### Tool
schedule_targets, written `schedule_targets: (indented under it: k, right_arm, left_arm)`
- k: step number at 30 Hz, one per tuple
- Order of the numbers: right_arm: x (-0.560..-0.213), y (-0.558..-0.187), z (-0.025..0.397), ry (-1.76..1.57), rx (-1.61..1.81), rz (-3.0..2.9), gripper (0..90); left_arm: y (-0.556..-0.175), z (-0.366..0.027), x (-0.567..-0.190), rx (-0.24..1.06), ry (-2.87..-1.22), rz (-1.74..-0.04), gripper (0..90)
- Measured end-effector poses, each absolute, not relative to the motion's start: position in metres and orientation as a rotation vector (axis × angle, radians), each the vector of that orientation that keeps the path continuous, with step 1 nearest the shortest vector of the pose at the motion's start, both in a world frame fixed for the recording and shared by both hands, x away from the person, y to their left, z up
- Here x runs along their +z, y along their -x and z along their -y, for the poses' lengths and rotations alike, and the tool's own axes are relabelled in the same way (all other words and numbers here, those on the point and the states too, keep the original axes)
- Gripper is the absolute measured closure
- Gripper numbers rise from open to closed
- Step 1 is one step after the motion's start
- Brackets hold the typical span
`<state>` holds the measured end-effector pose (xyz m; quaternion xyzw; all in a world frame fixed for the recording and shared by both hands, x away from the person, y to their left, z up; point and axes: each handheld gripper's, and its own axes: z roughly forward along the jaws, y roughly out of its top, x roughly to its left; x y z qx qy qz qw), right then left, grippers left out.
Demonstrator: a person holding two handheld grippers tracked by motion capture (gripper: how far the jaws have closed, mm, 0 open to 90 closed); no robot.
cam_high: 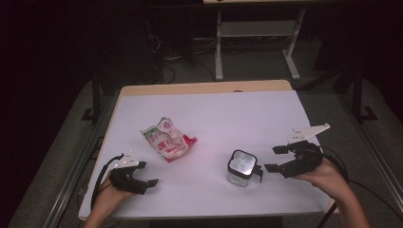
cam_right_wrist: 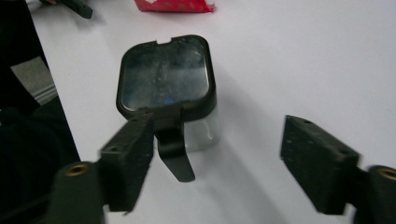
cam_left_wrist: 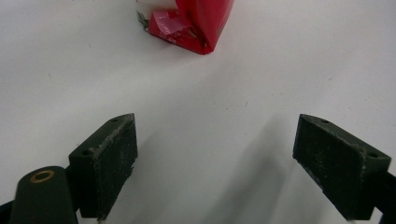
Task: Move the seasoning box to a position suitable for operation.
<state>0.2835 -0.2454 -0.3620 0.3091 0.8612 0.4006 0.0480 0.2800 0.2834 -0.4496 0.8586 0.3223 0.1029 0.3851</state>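
A crumpled white, green and red snack bag (cam_high: 168, 140) lies left of the table's middle; its red corner (cam_left_wrist: 187, 21) is ahead of my left gripper (cam_left_wrist: 215, 168), which is open over bare table. In the high view the left gripper (cam_high: 147, 174) sits near the front left edge, apart from the bag. A clear square jar with a black lid (cam_high: 241, 166) stands front right. My right gripper (cam_high: 273, 158) is open just to its right. In the right gripper view the jar (cam_right_wrist: 166, 79) is ahead and left of the open gripper (cam_right_wrist: 217, 163); the lid's black tab (cam_right_wrist: 175, 156) hangs beside the left jaw.
The white table top (cam_high: 214, 109) has a wooden edge at the back. Beyond it are a white desk frame (cam_high: 256, 42) and cables on a dark floor. The other gripper (cam_right_wrist: 77, 7) shows at the top left of the right gripper view.
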Motion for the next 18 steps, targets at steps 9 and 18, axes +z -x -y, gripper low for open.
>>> schedule_targets:
  k: [9,18]
  right_arm:
    - [-0.389,-0.263,0.258,-0.959,1.238,-2.495,81.9]
    - [-0.408,-0.246,0.250,-0.903,1.263,-2.507,89.9]
  left_arm:
    - [-0.281,-0.284,-0.449,0.272,-2.178,-0.820,13.7]
    - [-0.279,-0.283,-0.449,0.276,-2.180,-0.814,13.7]
